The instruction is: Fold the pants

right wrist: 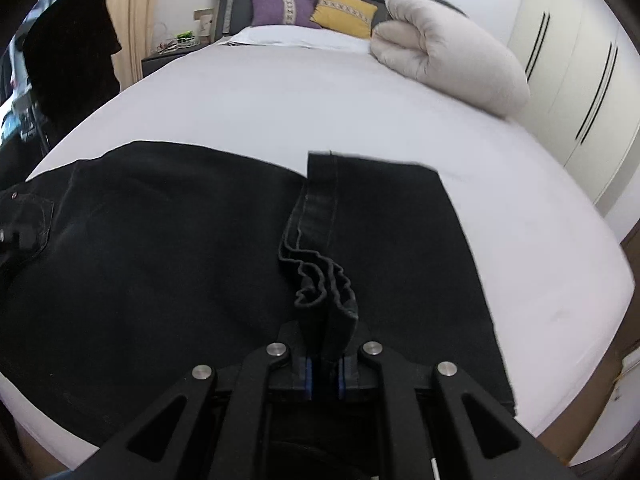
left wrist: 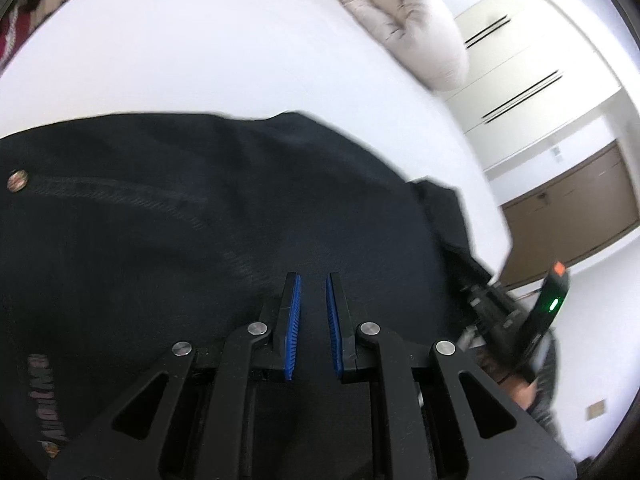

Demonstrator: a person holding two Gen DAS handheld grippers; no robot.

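Observation:
Black pants (right wrist: 160, 248) lie flat on the white bed (right wrist: 280, 100), waist end to the left with a metal button (left wrist: 17, 180). My right gripper (right wrist: 325, 344) is shut on the bunched leg hems (right wrist: 320, 280) and holds them above the folded leg part. My left gripper (left wrist: 312, 300) hovers over the pants' (left wrist: 200, 220) upper part, its blue pads (left wrist: 294, 312) a small gap apart with nothing between them. The right gripper shows in the left wrist view (left wrist: 500, 312) at the bed's right edge.
A rolled beige duvet (right wrist: 452, 52) lies at the bed's far right. Purple and yellow cushions (right wrist: 344, 8) rest against the dark headboard. White wardrobe doors (right wrist: 580, 80) stand to the right. A dark garment hangs on a chair (right wrist: 72, 52) at left.

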